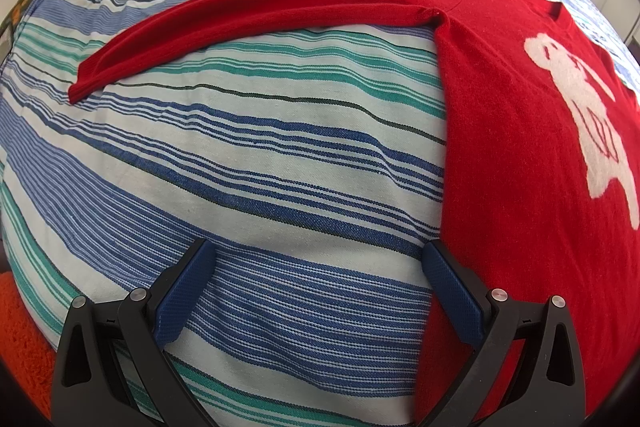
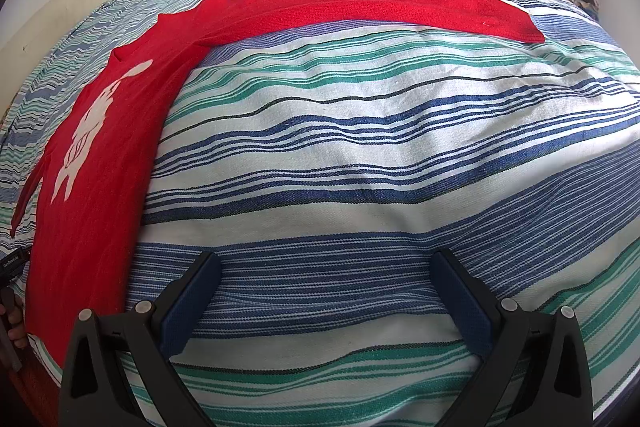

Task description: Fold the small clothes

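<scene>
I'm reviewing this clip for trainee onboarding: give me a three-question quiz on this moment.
1. True or false: the red sweater lies spread flat on the striped bedspread.
2. Which gripper is shut on cloth? A) left B) right C) neither
3. Fill in: the figure on the sweater's front is ____ in colour.

Key: 1 true. 2 C: the left gripper and right gripper both stand open, empty. 3 white.

Bare blue, green and white striped bedcover [image 1: 248,155] lay open ahead of both spread-jawed grippers. Only the flat red knitted sweater with a white animal figure [image 1: 520,147] bordered that room, its long sleeves [image 2: 400,7] stretched across the far side.
</scene>
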`<act>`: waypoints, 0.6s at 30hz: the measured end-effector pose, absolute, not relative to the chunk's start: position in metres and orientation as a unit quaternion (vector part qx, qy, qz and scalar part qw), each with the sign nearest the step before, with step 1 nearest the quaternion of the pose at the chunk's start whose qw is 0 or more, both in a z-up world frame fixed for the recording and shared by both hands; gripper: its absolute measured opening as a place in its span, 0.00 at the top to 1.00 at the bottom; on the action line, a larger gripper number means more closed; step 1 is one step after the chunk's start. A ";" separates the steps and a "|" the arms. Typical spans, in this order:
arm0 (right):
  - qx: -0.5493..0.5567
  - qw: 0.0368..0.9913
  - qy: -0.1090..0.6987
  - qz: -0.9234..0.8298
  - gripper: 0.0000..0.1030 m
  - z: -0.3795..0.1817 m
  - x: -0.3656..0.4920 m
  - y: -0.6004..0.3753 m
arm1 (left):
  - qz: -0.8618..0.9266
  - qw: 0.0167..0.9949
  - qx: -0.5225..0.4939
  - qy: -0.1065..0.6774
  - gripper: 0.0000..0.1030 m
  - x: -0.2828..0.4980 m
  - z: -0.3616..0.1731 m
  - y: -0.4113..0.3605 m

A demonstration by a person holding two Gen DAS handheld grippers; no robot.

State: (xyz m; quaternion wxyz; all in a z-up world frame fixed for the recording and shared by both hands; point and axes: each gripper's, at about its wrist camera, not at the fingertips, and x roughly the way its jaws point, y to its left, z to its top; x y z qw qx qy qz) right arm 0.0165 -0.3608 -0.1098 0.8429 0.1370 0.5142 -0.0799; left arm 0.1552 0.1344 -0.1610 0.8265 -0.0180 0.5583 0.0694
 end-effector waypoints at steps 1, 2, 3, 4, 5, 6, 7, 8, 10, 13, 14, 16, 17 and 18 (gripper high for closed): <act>0.137 0.843 0.514 -0.080 0.00 -0.110 0.016 -0.361 | 0.069 0.826 -0.018 0.559 0.00 0.155 -0.161 0.134; 0.137 0.843 0.515 -0.080 0.00 -0.110 0.016 -0.361 | 0.069 0.826 -0.019 0.559 0.00 0.155 -0.161 0.135; 0.139 0.842 0.515 -0.080 0.00 -0.110 0.017 -0.362 | 0.069 0.826 -0.019 0.560 0.00 0.155 -0.161 0.135; 0.142 0.840 0.517 -0.078 0.00 -0.110 0.016 -0.363 | 0.068 0.825 -0.020 0.561 0.00 0.156 -0.161 0.136; 0.148 0.837 0.522 -0.075 0.00 -0.108 0.017 -0.365 | 0.067 0.825 -0.022 0.561 0.00 0.156 -0.161 0.137; 0.158 0.831 0.529 -0.069 0.00 -0.104 0.017 -0.368 | 0.066 0.825 -0.023 0.561 0.00 0.156 -0.160 0.138; 0.172 0.823 0.538 -0.059 0.01 -0.099 0.018 -0.373 | 0.066 0.825 -0.023 0.561 0.00 0.156 -0.161 0.139; 0.191 0.814 0.547 -0.046 0.01 -0.092 0.019 -0.380 | 0.065 0.825 -0.022 0.561 0.00 0.156 -0.160 0.139; 0.247 0.801 0.546 -0.018 0.13 -0.069 0.021 -0.403 | 0.066 0.825 -0.021 0.561 0.00 0.156 -0.161 0.141; 0.325 0.815 0.480 -0.005 0.14 -0.016 0.025 -0.452 | 0.069 0.825 -0.018 0.560 0.00 0.158 -0.162 0.141; 0.345 0.822 0.452 -0.010 0.14 0.002 0.028 -0.471 | 0.070 0.826 -0.017 0.560 0.00 0.158 -0.162 0.142; 0.386 0.831 0.401 -0.014 0.13 0.027 0.037 -0.507 | 0.070 0.826 -0.016 0.559 0.00 0.159 -0.163 0.144; 0.408 0.829 0.381 -0.012 0.13 0.031 0.043 -0.524 | 0.070 0.827 -0.016 0.558 0.00 0.159 -0.163 0.146; 0.433 0.823 0.368 -0.008 0.13 0.029 0.051 -0.540 | 0.070 0.827 -0.016 0.558 0.00 0.159 -0.163 0.147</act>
